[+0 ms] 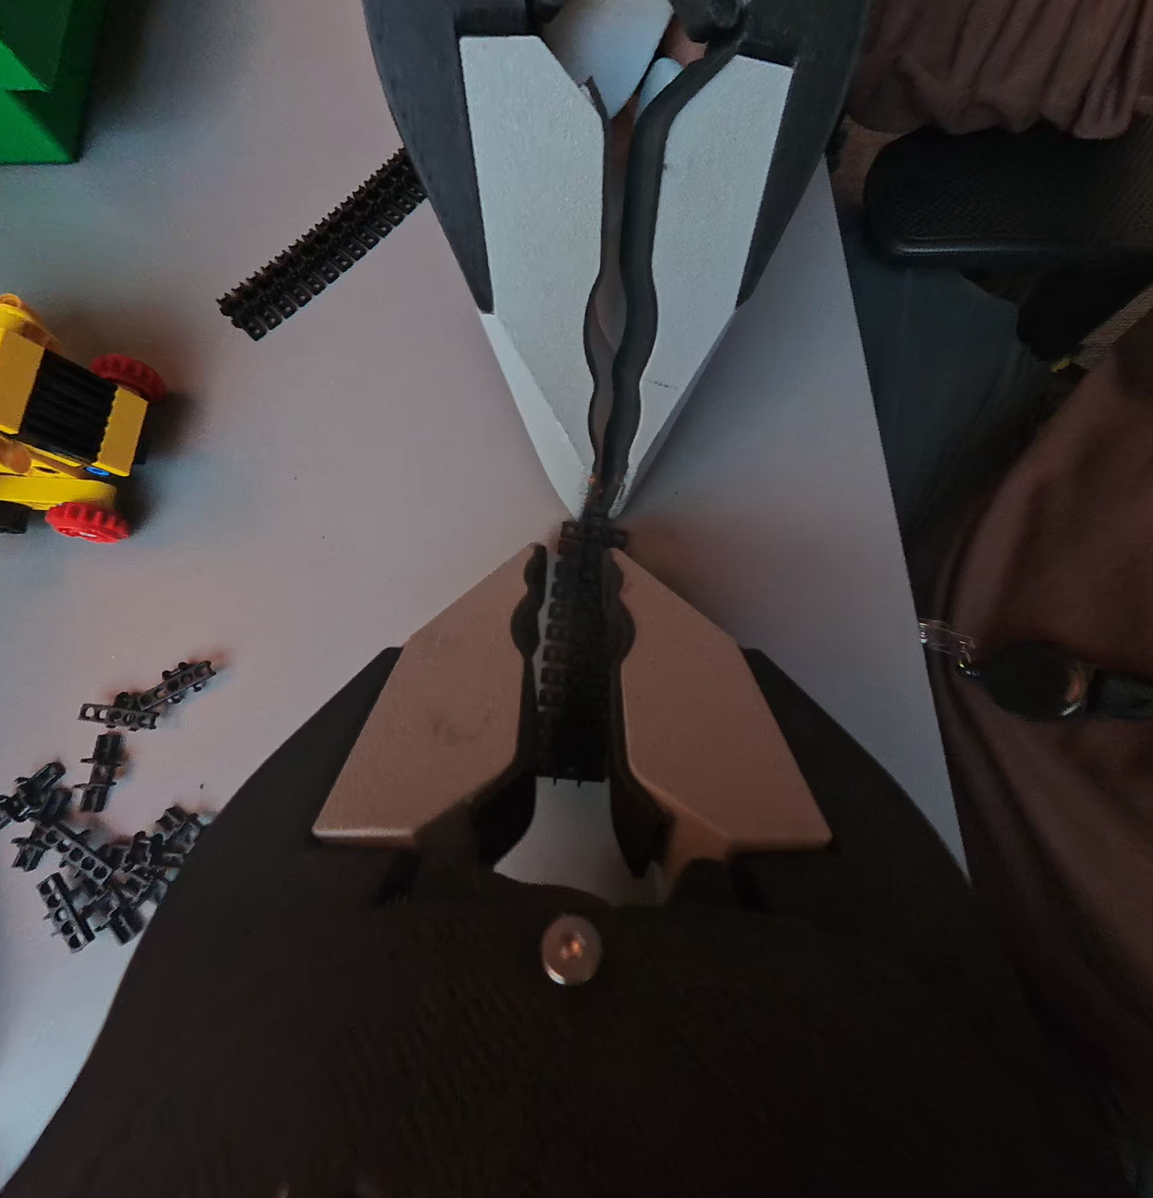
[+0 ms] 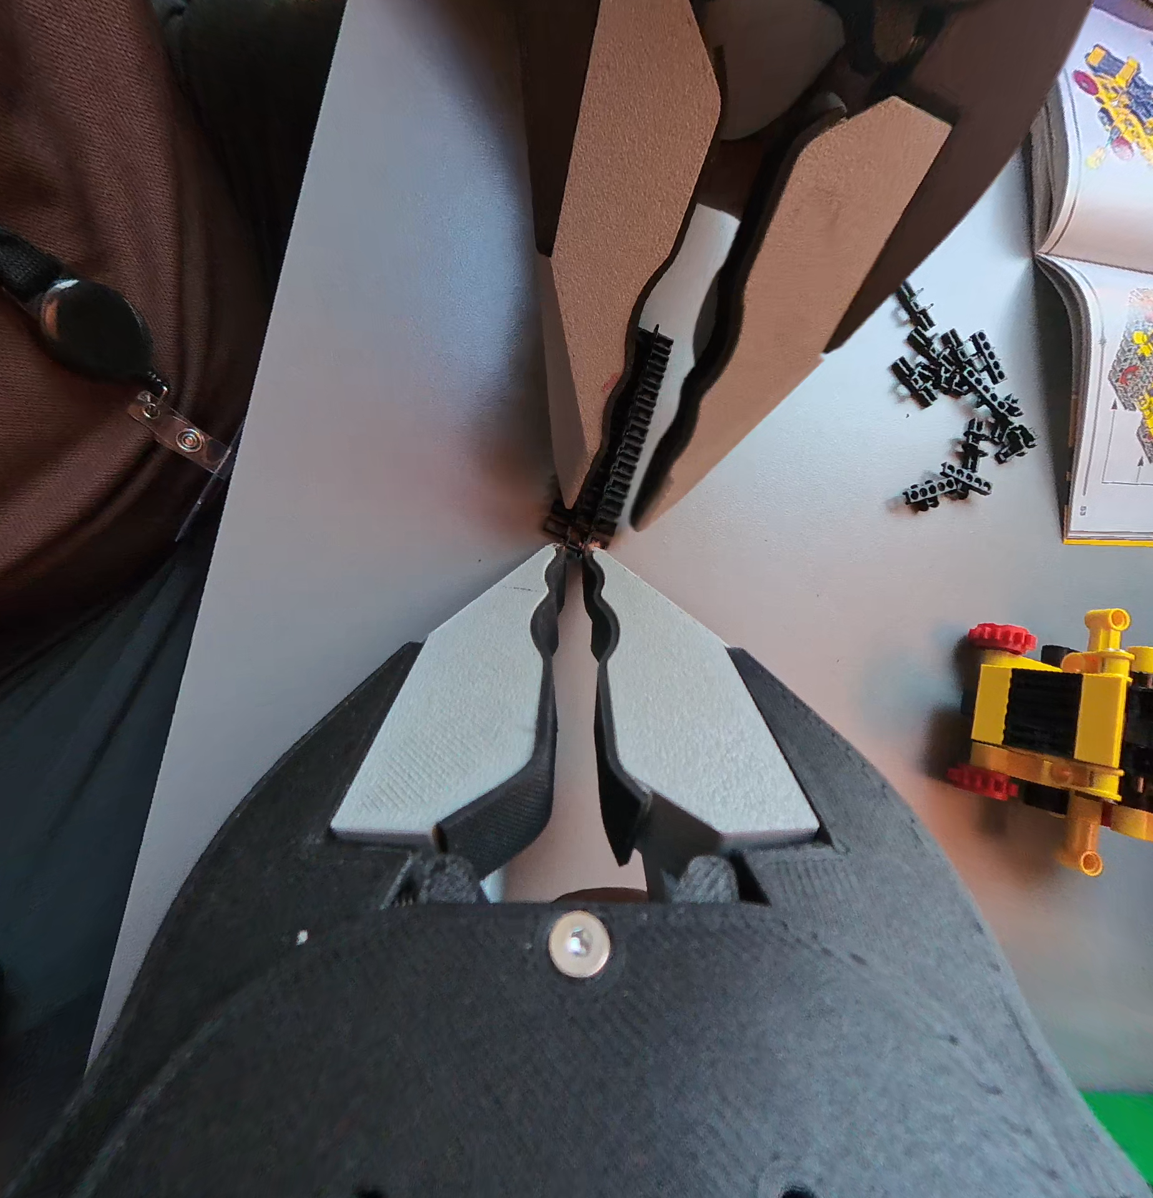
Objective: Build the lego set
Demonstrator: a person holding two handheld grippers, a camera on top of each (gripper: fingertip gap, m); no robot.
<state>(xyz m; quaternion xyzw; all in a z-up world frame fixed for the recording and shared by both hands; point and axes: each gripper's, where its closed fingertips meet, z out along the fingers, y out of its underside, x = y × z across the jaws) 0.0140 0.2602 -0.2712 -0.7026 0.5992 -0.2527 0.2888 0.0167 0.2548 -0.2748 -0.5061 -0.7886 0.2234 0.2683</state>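
My left gripper [image 1: 580,551], with tan fingers, is shut on a black track chain [image 1: 570,655] that lies lengthwise between its pads. The chain's end sticks out past the tips. My right gripper [image 2: 574,551], with grey fingers, faces it tip to tip and is shut on a small black track link [image 2: 574,539] at that end of the chain [image 2: 632,428]. Both are just above the grey table [image 1: 340,518]. The right gripper also shows in the left wrist view [image 1: 596,499], and the left gripper in the right wrist view [image 2: 603,512].
A yellow Lego vehicle [image 1: 49,421] with red wheels, a second track chain [image 1: 327,253] and a pile of loose black links [image 1: 101,823] lie on the table. An open instruction booklet [image 2: 1112,259] and a green box [image 1: 29,78] are farther off. A person's torso [image 2: 75,324] is at the table edge.
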